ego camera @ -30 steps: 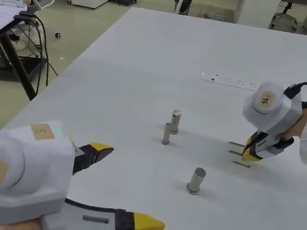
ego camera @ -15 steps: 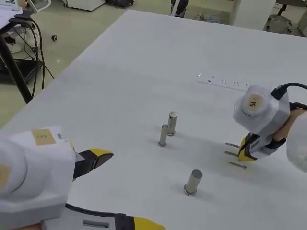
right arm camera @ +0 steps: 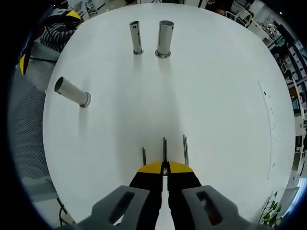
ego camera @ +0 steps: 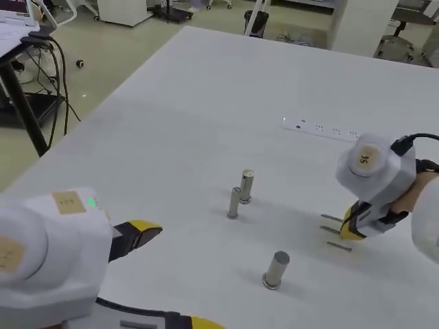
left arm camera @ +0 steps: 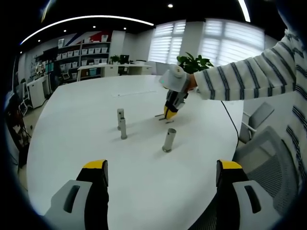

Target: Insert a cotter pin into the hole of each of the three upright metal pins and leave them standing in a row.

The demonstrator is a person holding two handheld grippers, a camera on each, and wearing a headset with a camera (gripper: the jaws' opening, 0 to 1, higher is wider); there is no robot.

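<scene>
Three upright metal pins stand on the white table: two close together (ego camera: pixel 246 186) (ego camera: pixel 234 203) and a thicker one (ego camera: pixel 276 269) nearer me. Three cotter pins lie side by side to their right (ego camera: pixel 332 218) (ego camera: pixel 339 246). My right gripper (ego camera: pixel 350 230) rests low on the table, shut on the middle cotter pin (right arm camera: pixel 164 147), which sticks out from between its yellow tips; the other two (right arm camera: pixel 144 155) (right arm camera: pixel 185 148) lie on either side. My left gripper (left arm camera: pixel 162 166) hovers open and holds nothing, well back from the pins (left arm camera: pixel 123 128) (left arm camera: pixel 168 140).
A white power strip (ego camera: pixel 322 129) lies on the table beyond the cotter pins. The table's left edge (ego camera: pixel 103 96) drops to a floor with cables and a dark stand. A person's striped sleeve (left arm camera: pixel 240 72) reaches in behind the right gripper.
</scene>
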